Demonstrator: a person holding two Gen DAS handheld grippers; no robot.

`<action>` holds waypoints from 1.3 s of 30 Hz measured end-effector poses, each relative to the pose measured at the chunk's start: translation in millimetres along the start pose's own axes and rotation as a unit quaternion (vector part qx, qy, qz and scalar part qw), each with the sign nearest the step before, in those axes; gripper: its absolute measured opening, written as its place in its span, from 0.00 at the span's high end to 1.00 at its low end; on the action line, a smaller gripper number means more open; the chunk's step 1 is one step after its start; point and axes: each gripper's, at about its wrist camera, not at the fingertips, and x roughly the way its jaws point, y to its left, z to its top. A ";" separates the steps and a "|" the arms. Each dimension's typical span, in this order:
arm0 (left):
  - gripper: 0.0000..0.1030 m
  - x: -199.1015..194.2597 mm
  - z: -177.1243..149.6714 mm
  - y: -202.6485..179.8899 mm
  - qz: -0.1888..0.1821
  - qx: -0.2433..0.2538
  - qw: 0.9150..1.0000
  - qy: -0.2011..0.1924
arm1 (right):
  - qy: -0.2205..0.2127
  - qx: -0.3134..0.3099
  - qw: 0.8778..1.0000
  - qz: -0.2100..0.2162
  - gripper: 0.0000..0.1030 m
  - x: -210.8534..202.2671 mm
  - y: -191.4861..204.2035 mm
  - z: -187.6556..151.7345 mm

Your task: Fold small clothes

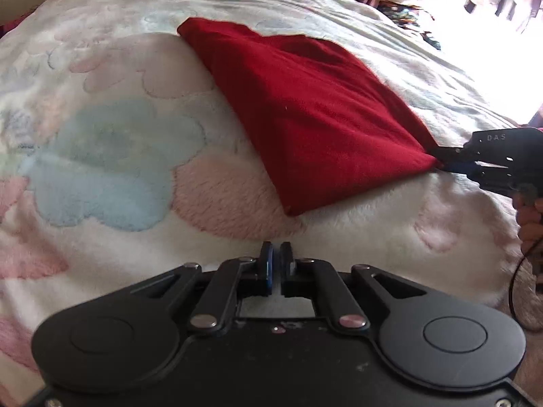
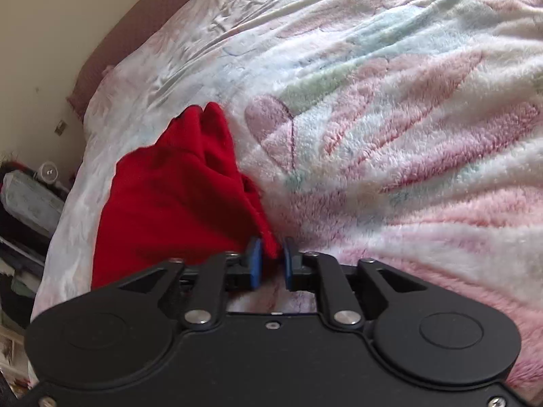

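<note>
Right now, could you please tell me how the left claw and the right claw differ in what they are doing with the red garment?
The right claw is shut on a corner of the red garment; the left claw is shut on nothing. The right claw touches the cloth, whereas the left claw sits apart from it, over the fluffy flower-patterned blanket. Both have black linkages and blue pads, and both point down toward the bed.

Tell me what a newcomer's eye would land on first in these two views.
The red garment, lying part-folded on the pastel floral blanket, stands out at once. The right gripper pinches its near corner. The left gripper sits shut and empty over the blanket, just short of the cloth's nearest corner.
</note>
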 end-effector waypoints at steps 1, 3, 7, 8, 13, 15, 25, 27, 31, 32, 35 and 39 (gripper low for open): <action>0.93 -7.7 0.5 5.9 -0.005 -0.005 1.000 -0.002 | -0.001 0.002 1.000 0.004 0.82 -5.0 0.1 1.6; 0.89 -20.4 4.6 22.7 -0.012 -0.039 0.999 -0.013 | -0.018 0.000 1.000 0.006 0.72 -17.5 2.2 10.1; 0.75 -16.9 33.8 67.1 -0.036 -0.175 0.982 -0.064 | -0.055 -0.046 0.996 0.058 0.70 -17.0 21.5 42.5; 0.74 -10.5 42.7 74.9 -0.045 -0.206 0.974 -0.080 | -0.056 -0.062 0.994 0.065 0.70 -7.8 29.5 51.9; 0.72 43.9 84.3 111.0 -0.123 -0.396 0.903 -0.112 | -0.031 -0.111 0.991 0.072 0.70 60.0 67.4 92.9; 0.70 60.8 97.4 114.7 -0.139 -0.433 0.883 -0.113 | -0.021 -0.120 0.990 0.068 0.70 81.4 75.3 102.6; 0.59 111.1 137.6 124.4 -0.131 -0.457 0.876 -0.078 | 0.013 -0.100 0.993 0.066 0.58 129.9 80.1 113.9; 0.57 122.2 141.2 128.3 -0.130 -0.465 0.873 -0.064 | 0.011 -0.092 0.993 0.067 0.58 132.7 79.2 116.2; 0.59 132.4 144.8 129.2 -0.131 -0.467 0.873 -0.055 | 0.014 -0.079 0.994 0.072 0.58 142.7 78.1 123.1; 0.63 132.8 147.5 127.0 -0.133 -0.457 0.877 -0.059 | 0.015 -0.080 0.994 0.073 0.66 144.7 78.7 124.5; 0.86 120.0 156.3 115.4 -0.132 -0.412 0.897 -0.092 | -0.013 -0.106 0.992 0.064 0.97 136.2 84.0 126.9; 0.80 123.4 163.2 106.8 -0.090 -0.365 0.922 -0.093 | -0.038 -0.124 0.991 0.042 0.99 131.1 83.5 128.6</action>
